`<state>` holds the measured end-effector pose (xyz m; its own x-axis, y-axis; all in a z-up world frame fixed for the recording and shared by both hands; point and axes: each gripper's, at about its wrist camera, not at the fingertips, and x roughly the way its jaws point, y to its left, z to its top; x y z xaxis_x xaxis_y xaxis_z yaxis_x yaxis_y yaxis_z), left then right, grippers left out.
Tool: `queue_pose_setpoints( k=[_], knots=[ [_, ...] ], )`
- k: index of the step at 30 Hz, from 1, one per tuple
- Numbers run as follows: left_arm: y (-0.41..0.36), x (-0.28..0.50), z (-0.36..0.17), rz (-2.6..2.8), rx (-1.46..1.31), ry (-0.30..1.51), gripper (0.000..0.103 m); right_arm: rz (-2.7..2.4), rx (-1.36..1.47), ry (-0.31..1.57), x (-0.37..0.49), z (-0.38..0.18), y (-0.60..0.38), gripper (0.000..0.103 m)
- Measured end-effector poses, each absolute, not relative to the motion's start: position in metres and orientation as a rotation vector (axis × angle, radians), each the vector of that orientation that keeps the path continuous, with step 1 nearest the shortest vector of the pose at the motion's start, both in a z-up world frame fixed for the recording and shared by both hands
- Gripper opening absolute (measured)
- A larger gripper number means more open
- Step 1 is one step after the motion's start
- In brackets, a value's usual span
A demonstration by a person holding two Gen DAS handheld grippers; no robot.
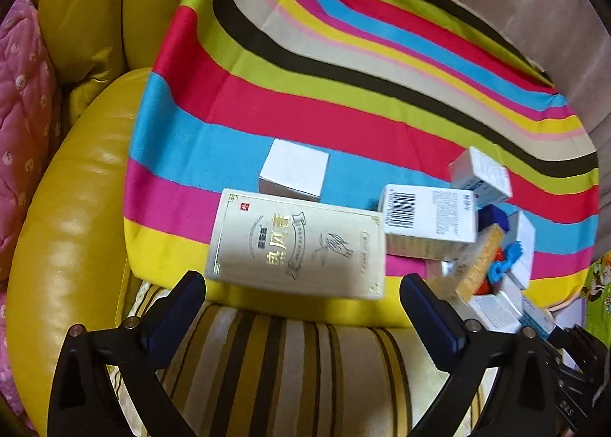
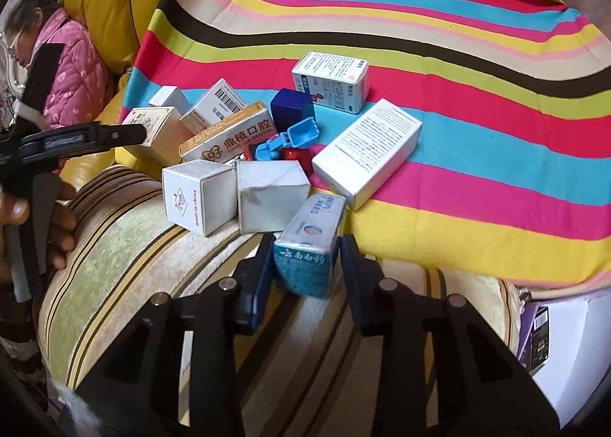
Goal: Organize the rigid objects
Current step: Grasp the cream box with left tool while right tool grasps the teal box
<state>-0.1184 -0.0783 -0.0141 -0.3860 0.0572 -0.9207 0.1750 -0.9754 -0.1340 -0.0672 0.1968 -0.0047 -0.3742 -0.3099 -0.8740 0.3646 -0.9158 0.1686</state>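
The left gripper (image 1: pixel 303 284) hovers with its jaws spread wide and nothing between them, just in front of a large cream box (image 1: pixel 298 244) that lies flat on the striped cloth (image 1: pixel 343 93). Behind that box sits a small white box (image 1: pixel 294 169), and to its right a white box with a barcode (image 1: pixel 427 221) leans beside another small white carton (image 1: pixel 481 173).

The right gripper (image 2: pixel 307 261) has its jaws pinching a blue box (image 2: pixel 307 246) at its near end, over the front edge of the striped cushion (image 2: pixel 160 246); the box's far end points toward the pile. Just beyond it stand two white cubes (image 2: pixel 200 196) (image 2: pixel 271 194) side by side, touching. Behind them lie an orange dental box (image 2: pixel 229 137), a dark blue cube (image 2: pixel 292 106), a light blue plastic toy (image 2: pixel 294 137) and a long white box (image 2: pixel 368 152). A white and blue carton (image 2: pixel 332 81) stands farther back on the cloth. The yellow sofa (image 1: pixel 72 207) borders the cloth on the left.
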Motion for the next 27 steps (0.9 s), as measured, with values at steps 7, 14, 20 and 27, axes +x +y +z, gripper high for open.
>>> queue_pose_setpoints(
  k=[7,14,20,27],
  knots=[
    [-0.082,-0.129,-0.033,-2.499,1.786,0.326,0.103,-2.287,1.499,0.064,-0.069,-0.010,0.197,0.042],
    [-0.079,-0.124,-0.031,-2.514,1.761,0.294,0.101,-2.309,1.508,0.007,-0.073,-0.010,0.203,0.051],
    [-0.081,-0.112,-0.017,-2.546,1.687,0.293,0.101,-2.314,1.526,0.040,-0.081,-0.013,0.197,0.045],
    [-0.085,-0.085,0.006,-2.584,1.556,0.345,0.101,-2.315,1.491,0.023,-0.074,-0.010,0.201,0.033]
  ],
)
